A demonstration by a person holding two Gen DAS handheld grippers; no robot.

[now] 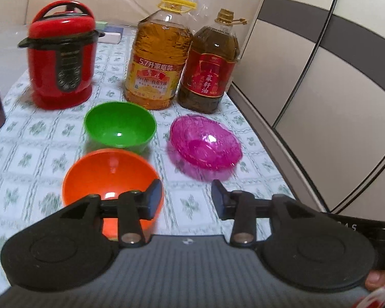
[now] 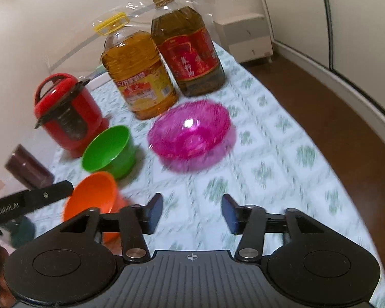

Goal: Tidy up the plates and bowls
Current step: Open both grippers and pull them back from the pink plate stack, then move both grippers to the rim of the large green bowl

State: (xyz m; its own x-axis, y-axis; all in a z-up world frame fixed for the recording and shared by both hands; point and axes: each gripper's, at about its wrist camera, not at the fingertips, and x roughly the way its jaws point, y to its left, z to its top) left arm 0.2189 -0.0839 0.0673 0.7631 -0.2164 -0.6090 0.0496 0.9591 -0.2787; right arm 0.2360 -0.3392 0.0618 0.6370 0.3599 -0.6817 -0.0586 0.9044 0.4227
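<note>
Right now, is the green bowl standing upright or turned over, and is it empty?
Upright and empty. The green bowl sits on the tablecloth with its opening facing up, and its bare inside is visible.

Between the jaws of the left gripper (image 1: 186, 200) lies bare tablecloth (image 1: 192, 202), an open lane running ahead until the pink bowl (image 1: 205, 142) blocks it just right of the line, while the orange bowl (image 1: 110, 177) crowds the left jaw and the green bowl (image 1: 120, 124) sits beyond it. Ahead of the right gripper (image 2: 192, 211) the cloth is likewise free up to the pink bowl, and wide bare cloth spreads off its right jaw. Farther ahead, the yellow oil bottle (image 1: 157, 59), dark oil bottle (image 1: 209, 64) and red cooker (image 1: 61, 56) wall off the far side.
</note>
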